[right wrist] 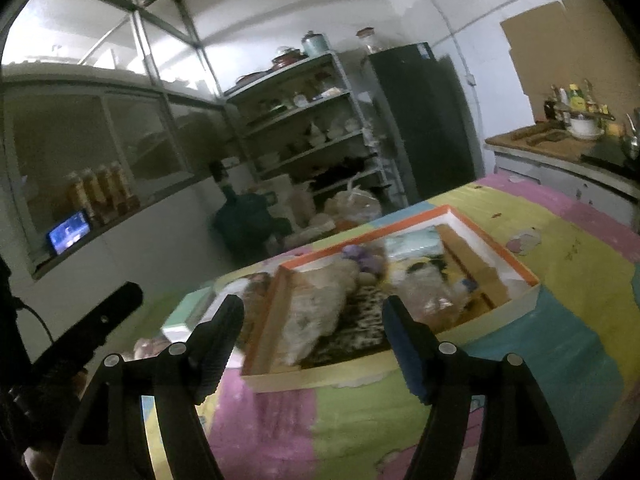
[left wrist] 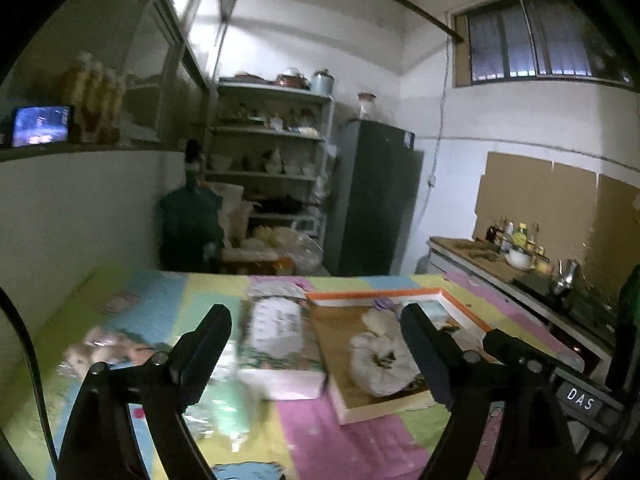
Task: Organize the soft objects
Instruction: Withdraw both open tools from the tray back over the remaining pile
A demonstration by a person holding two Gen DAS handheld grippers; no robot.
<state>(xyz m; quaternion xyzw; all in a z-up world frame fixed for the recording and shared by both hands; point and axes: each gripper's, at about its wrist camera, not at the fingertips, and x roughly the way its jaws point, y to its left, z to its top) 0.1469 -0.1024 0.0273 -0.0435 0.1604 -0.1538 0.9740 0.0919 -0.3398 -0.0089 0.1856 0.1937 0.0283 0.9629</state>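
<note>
An orange-rimmed cardboard box (left wrist: pixel 372 294) (right wrist: pixel 496 236) lies on the colourful table. Inside it a white soft bundle (left wrist: pixel 380 360) (right wrist: pixel 320 308) rests on a dark patterned cloth (right wrist: pixel 360 324), with a small purple soft thing (right wrist: pixel 360 258) and other items at the far end. Left of the box lies a wrapped packet (left wrist: pixel 276 328) beside crinkled plastic bags (left wrist: pixel 224 408). My left gripper (left wrist: pixel 316 344) hangs open above the packet and box, nothing between its fingers. My right gripper (right wrist: pixel 314 342) is open too, above the box's near end, holding nothing. The other gripper's black body (right wrist: pixel 96 324) shows at the left.
The table carries a pastel patchwork cover (left wrist: pixel 352 440). Behind it stand a cluttered metal shelf (left wrist: pixel 272 152), a dark fridge (left wrist: pixel 376 196) and a green jug (left wrist: pixel 192 220). A kitchen counter (left wrist: pixel 500 264) with bottles and a bowl runs along the right. A small lit screen (left wrist: pixel 40 125) sits on the left ledge.
</note>
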